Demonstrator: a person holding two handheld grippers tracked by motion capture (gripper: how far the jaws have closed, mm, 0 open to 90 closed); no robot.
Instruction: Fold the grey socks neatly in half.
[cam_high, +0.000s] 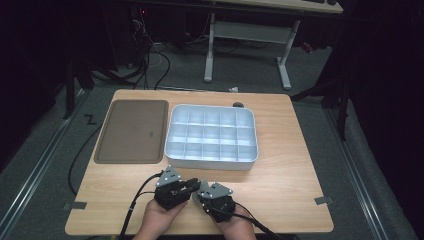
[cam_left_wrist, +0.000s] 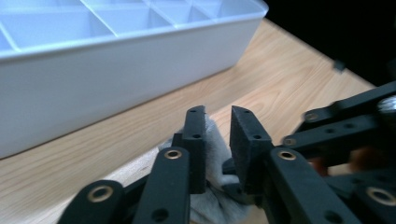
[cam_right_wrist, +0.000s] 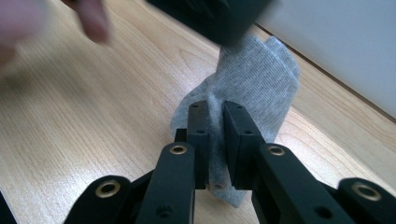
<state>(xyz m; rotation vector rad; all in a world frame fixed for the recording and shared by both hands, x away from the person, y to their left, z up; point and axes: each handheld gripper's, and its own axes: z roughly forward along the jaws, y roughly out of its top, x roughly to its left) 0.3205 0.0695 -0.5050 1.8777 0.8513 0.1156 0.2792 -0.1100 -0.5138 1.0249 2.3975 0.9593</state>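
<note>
Wooden table carries a brown tray and white divided box, both bare. Near edge: grey sock pinched by right gripper fingers; left gripper fingers parted, sock loose between. Likely mid-folding; next, re-grip and lift toward box.

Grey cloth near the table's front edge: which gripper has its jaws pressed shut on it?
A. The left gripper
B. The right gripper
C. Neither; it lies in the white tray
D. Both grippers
B. In the right gripper view the right gripper pinches a fold of the grey cloth between its jaws, while in the left gripper view the left gripper stands with a gap, its pads off the cloth.
</note>
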